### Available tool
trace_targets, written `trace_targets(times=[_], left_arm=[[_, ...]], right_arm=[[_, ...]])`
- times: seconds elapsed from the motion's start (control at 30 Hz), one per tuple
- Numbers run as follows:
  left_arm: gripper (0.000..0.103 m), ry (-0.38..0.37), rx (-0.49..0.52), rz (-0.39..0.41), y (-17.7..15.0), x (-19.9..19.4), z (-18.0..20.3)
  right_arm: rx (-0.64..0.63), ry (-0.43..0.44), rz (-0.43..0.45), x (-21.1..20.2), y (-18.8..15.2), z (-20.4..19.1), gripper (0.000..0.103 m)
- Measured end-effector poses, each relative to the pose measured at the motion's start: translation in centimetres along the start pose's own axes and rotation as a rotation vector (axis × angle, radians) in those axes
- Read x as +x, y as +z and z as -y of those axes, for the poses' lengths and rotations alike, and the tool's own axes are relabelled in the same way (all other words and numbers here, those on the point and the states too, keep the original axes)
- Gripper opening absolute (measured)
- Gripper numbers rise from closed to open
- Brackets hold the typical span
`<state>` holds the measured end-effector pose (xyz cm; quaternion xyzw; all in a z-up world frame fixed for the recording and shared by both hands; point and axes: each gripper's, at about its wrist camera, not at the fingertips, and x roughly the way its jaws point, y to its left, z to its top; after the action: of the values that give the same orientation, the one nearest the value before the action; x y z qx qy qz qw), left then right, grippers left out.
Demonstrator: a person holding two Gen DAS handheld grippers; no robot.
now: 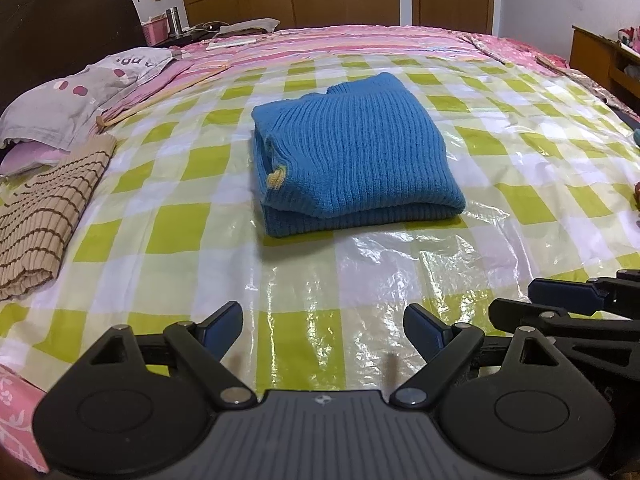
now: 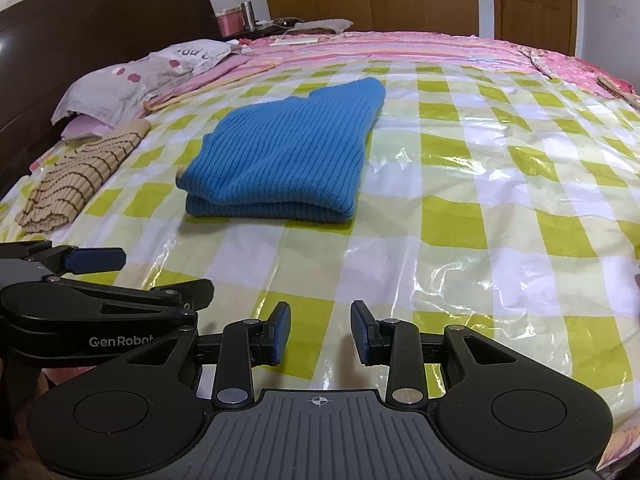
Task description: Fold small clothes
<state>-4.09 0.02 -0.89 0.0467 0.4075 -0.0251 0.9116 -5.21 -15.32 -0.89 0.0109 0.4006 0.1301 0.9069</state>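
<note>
Left gripper (image 1: 323, 330): jaws wide apart, empty, bottom centre.
Right gripper (image 2: 320, 334): narrower gap, empty.
Blue sweater (image 1: 352, 152): folded, mid-frame on checked bed cover (image 1: 320, 320).
Striped garment (image 1: 44, 216): left edge, partly cut off.

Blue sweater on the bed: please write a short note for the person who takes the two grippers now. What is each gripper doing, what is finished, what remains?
Left gripper: open, empty, held low over the checked plastic sheet, short of the clothes.
Right gripper: open with a narrower gap, empty, beside the left one.
Blue sweater: lies folded in a neat stack in the middle of the sheet, touched by neither gripper. This piece looks done.
Striped beige garment: folded at the left edge of the sheet, near the pillow.
Left: no unfolded garment is clearly in view; probably set the sweater aside or bring the next piece.
</note>
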Motion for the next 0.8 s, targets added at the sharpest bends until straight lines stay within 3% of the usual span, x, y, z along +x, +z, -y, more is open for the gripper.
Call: trace_targets(times=[0.8], left_arm=[[0.093,-0.001,0.0,-0.009,-0.31,0.21,0.09]], right_arm=[[0.0,-0.003,-0.002,0.09,-0.27,0.09,0.033]])
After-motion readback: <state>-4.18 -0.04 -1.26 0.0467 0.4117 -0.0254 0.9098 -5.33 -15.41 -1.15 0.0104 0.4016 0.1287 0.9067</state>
